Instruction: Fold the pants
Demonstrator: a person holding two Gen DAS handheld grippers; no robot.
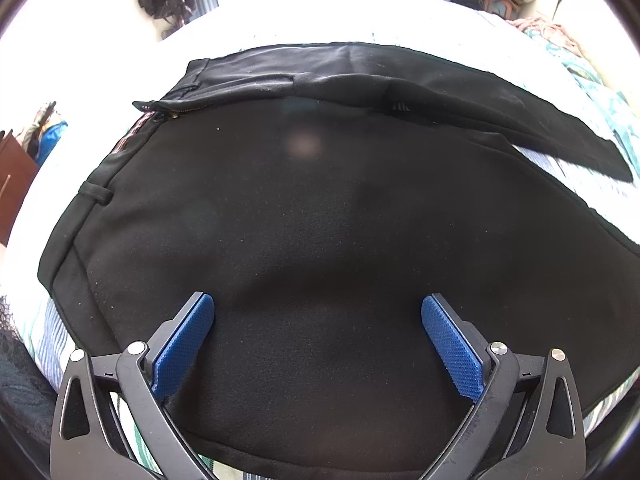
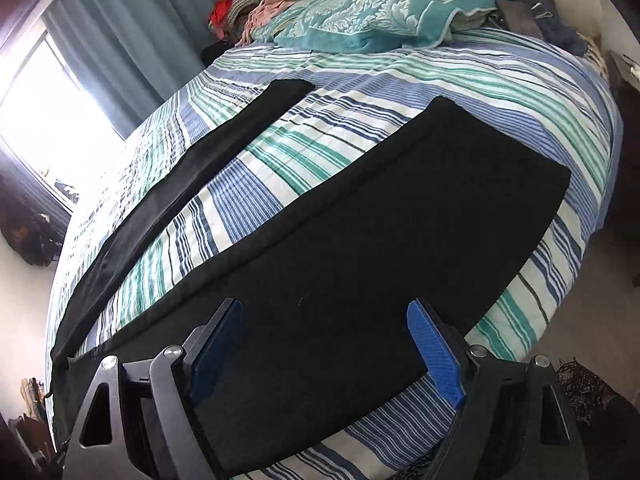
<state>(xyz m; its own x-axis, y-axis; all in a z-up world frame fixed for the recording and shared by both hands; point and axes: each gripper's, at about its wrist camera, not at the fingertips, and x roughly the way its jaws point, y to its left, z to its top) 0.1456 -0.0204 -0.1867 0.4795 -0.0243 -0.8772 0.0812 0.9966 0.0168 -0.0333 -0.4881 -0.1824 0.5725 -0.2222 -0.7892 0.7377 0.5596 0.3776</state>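
Black pants point(image 1: 320, 200) lie spread flat on a striped bed. In the left wrist view the waistband with a belt loop and open zip is at the left, and the far leg runs off to the upper right. My left gripper point(image 1: 318, 312) is open, just above the near hip area, holding nothing. In the right wrist view the near leg point(image 2: 380, 240) stretches away to its hem, and the other leg point(image 2: 192, 176) lies apart to the left. My right gripper point(image 2: 325, 316) is open over the near leg, empty.
The bed has a blue, green and white striped cover point(image 2: 400, 80). A teal patterned pillow point(image 2: 384, 12) and a pile of clothes point(image 2: 236, 4) lie at its head. A curtained window point(image 2: 60, 100) is at the left. The bed's near edge drops to the floor point(image 2: 580, 320).
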